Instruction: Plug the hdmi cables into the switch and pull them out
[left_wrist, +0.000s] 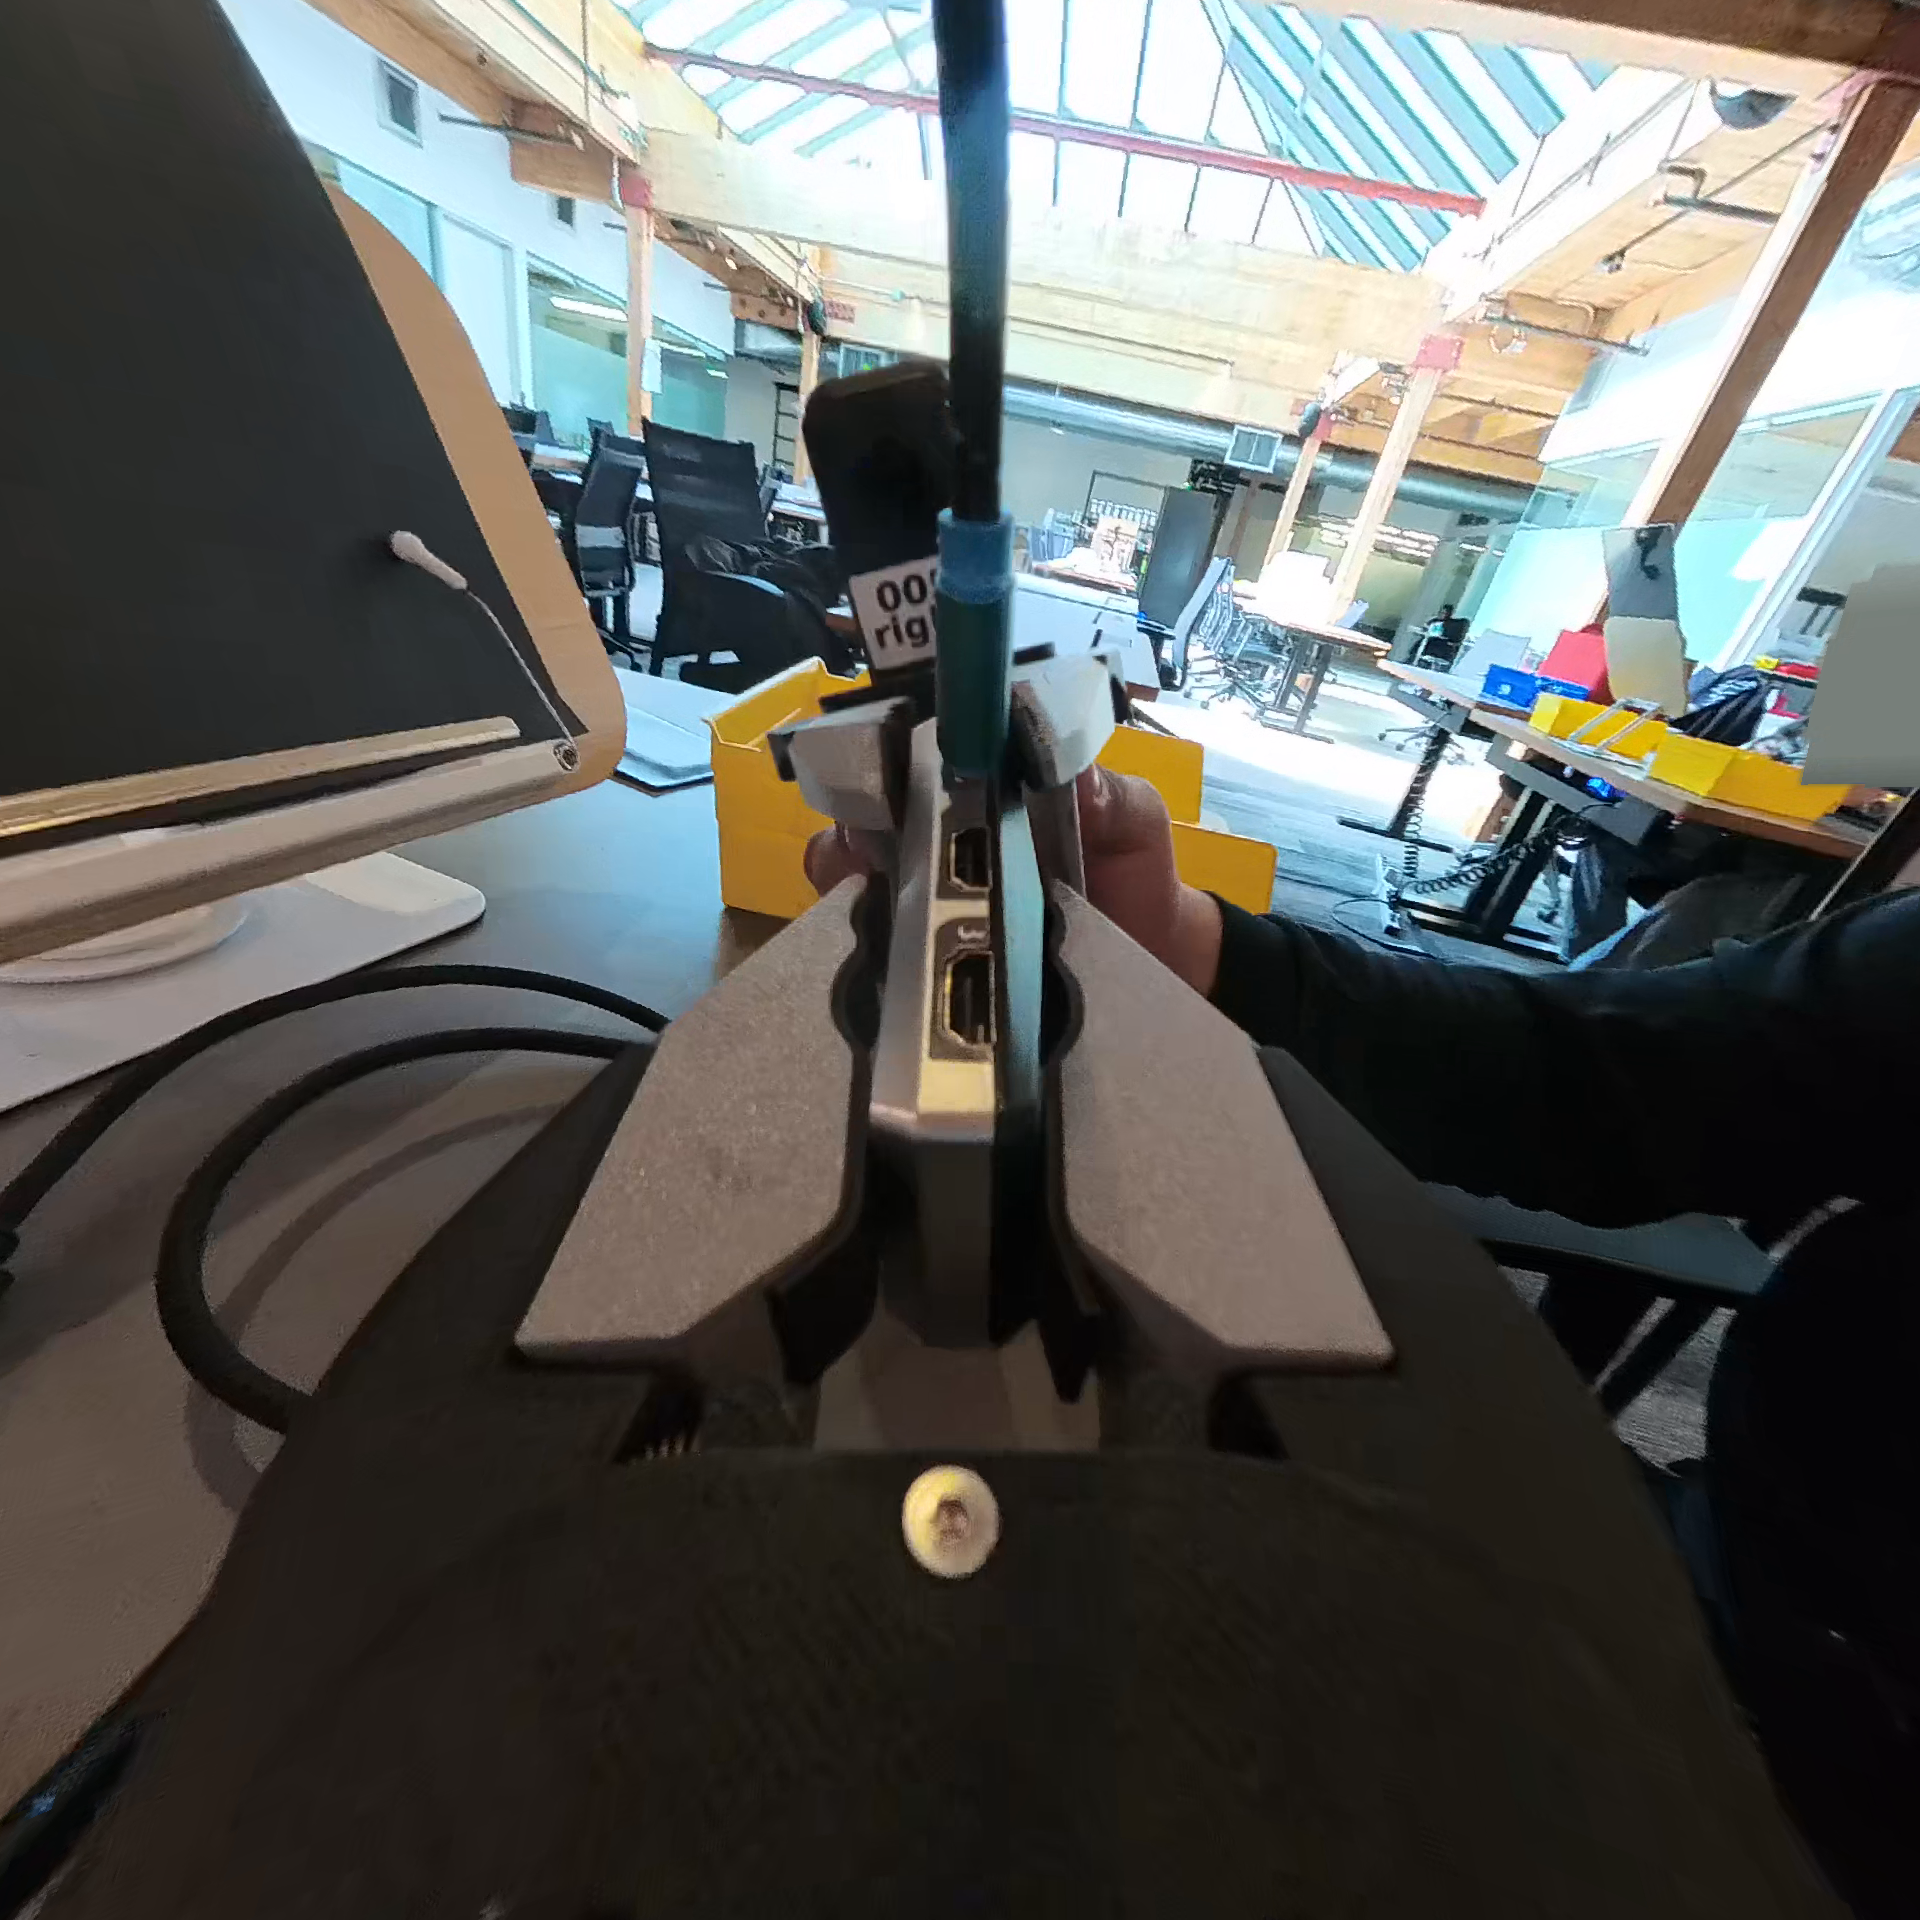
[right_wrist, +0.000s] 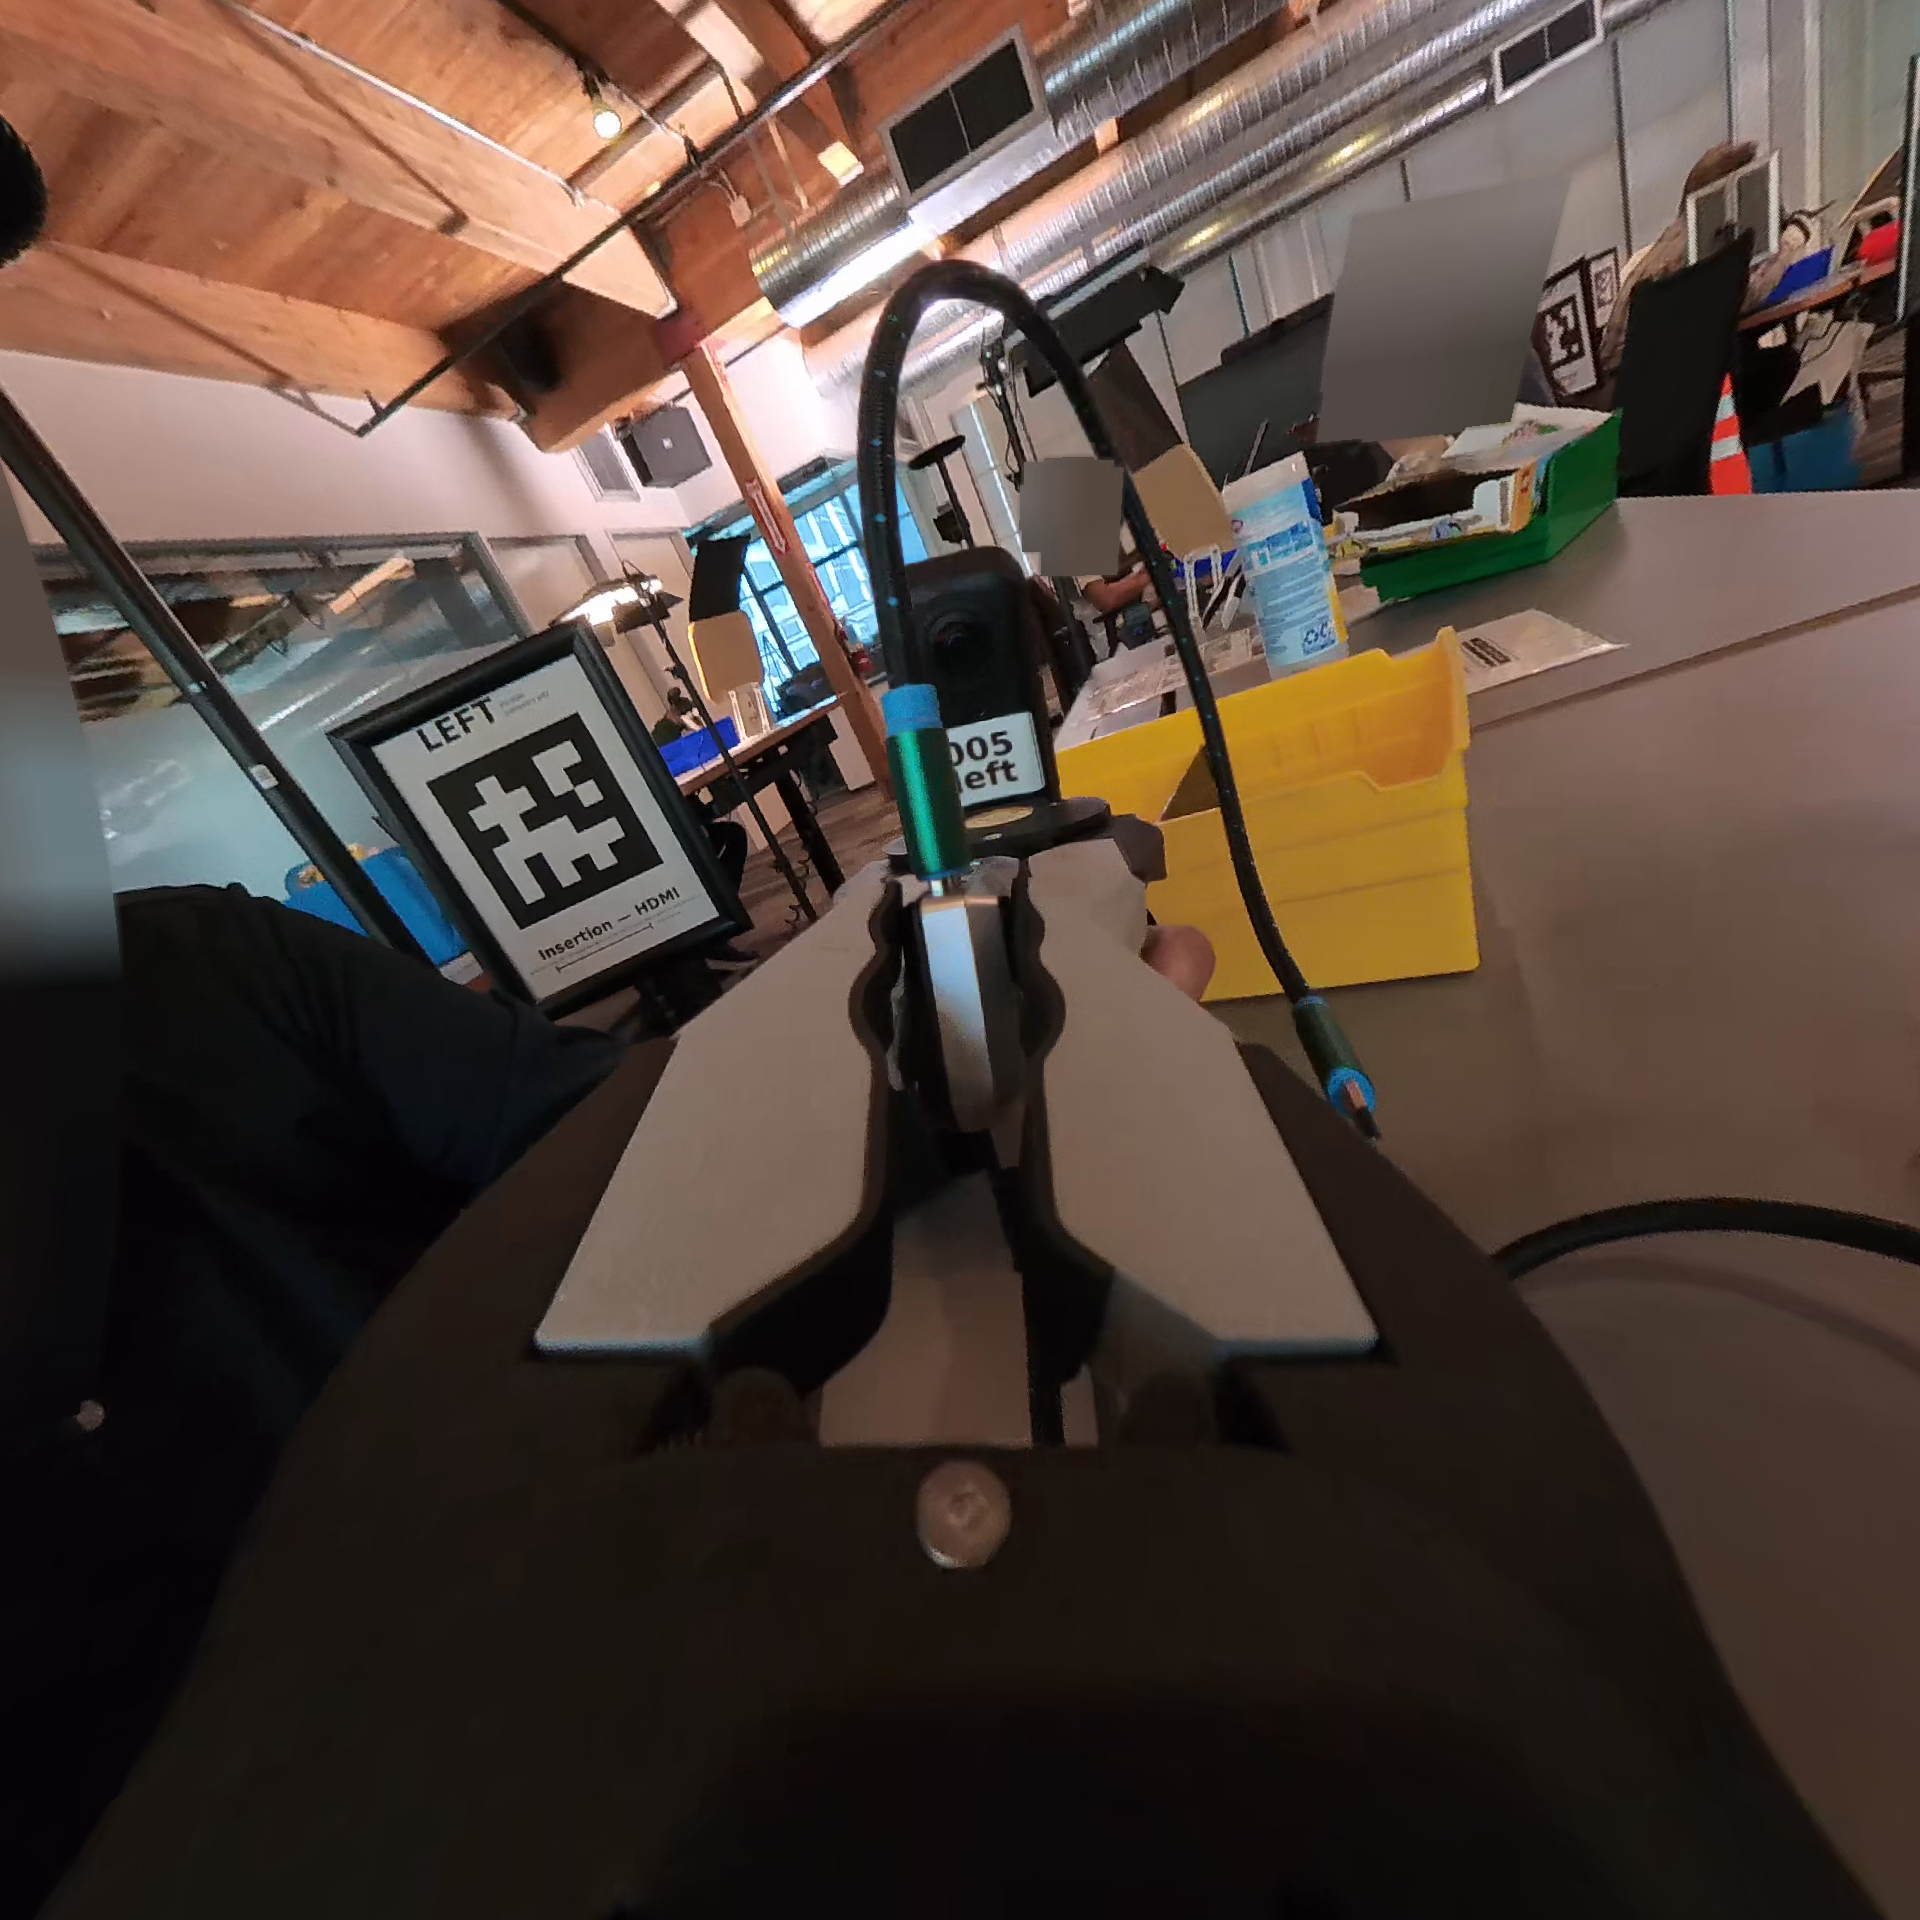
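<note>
The silver HDMI switch (left_wrist: 914, 1039) is held in the air with its ports facing up, clamped between my left gripper (left_wrist: 956, 894), which is shut on it. Two ports near the left fingers are empty. A green HDMI plug (left_wrist: 971, 675) with a black braided cable (left_wrist: 971, 260) stands in the far port. My right gripper (left_wrist: 951, 727) comes from the opposite side and is shut on the switch's far end, right at the plug's base. In the right wrist view, the right gripper (right_wrist: 961, 899) pinches the switch (right_wrist: 956, 1018) below the plug (right_wrist: 925, 800). The cable arcs over, and its free plug (right_wrist: 1340, 1070) hangs to the right.
Yellow bins (left_wrist: 758, 821) (right_wrist: 1330, 831) stand on the table behind the switch. A screen on a stand (left_wrist: 208, 416) is at the left. Another black cable (left_wrist: 260, 1143) (right_wrist: 1662, 1226) loops on the table. A framed marker sign (right_wrist: 540, 821), a wipes canister (right_wrist: 1283, 561) and a green tray (right_wrist: 1496, 530) stand farther off. The tips of both grippers are at nearly the same place.
</note>
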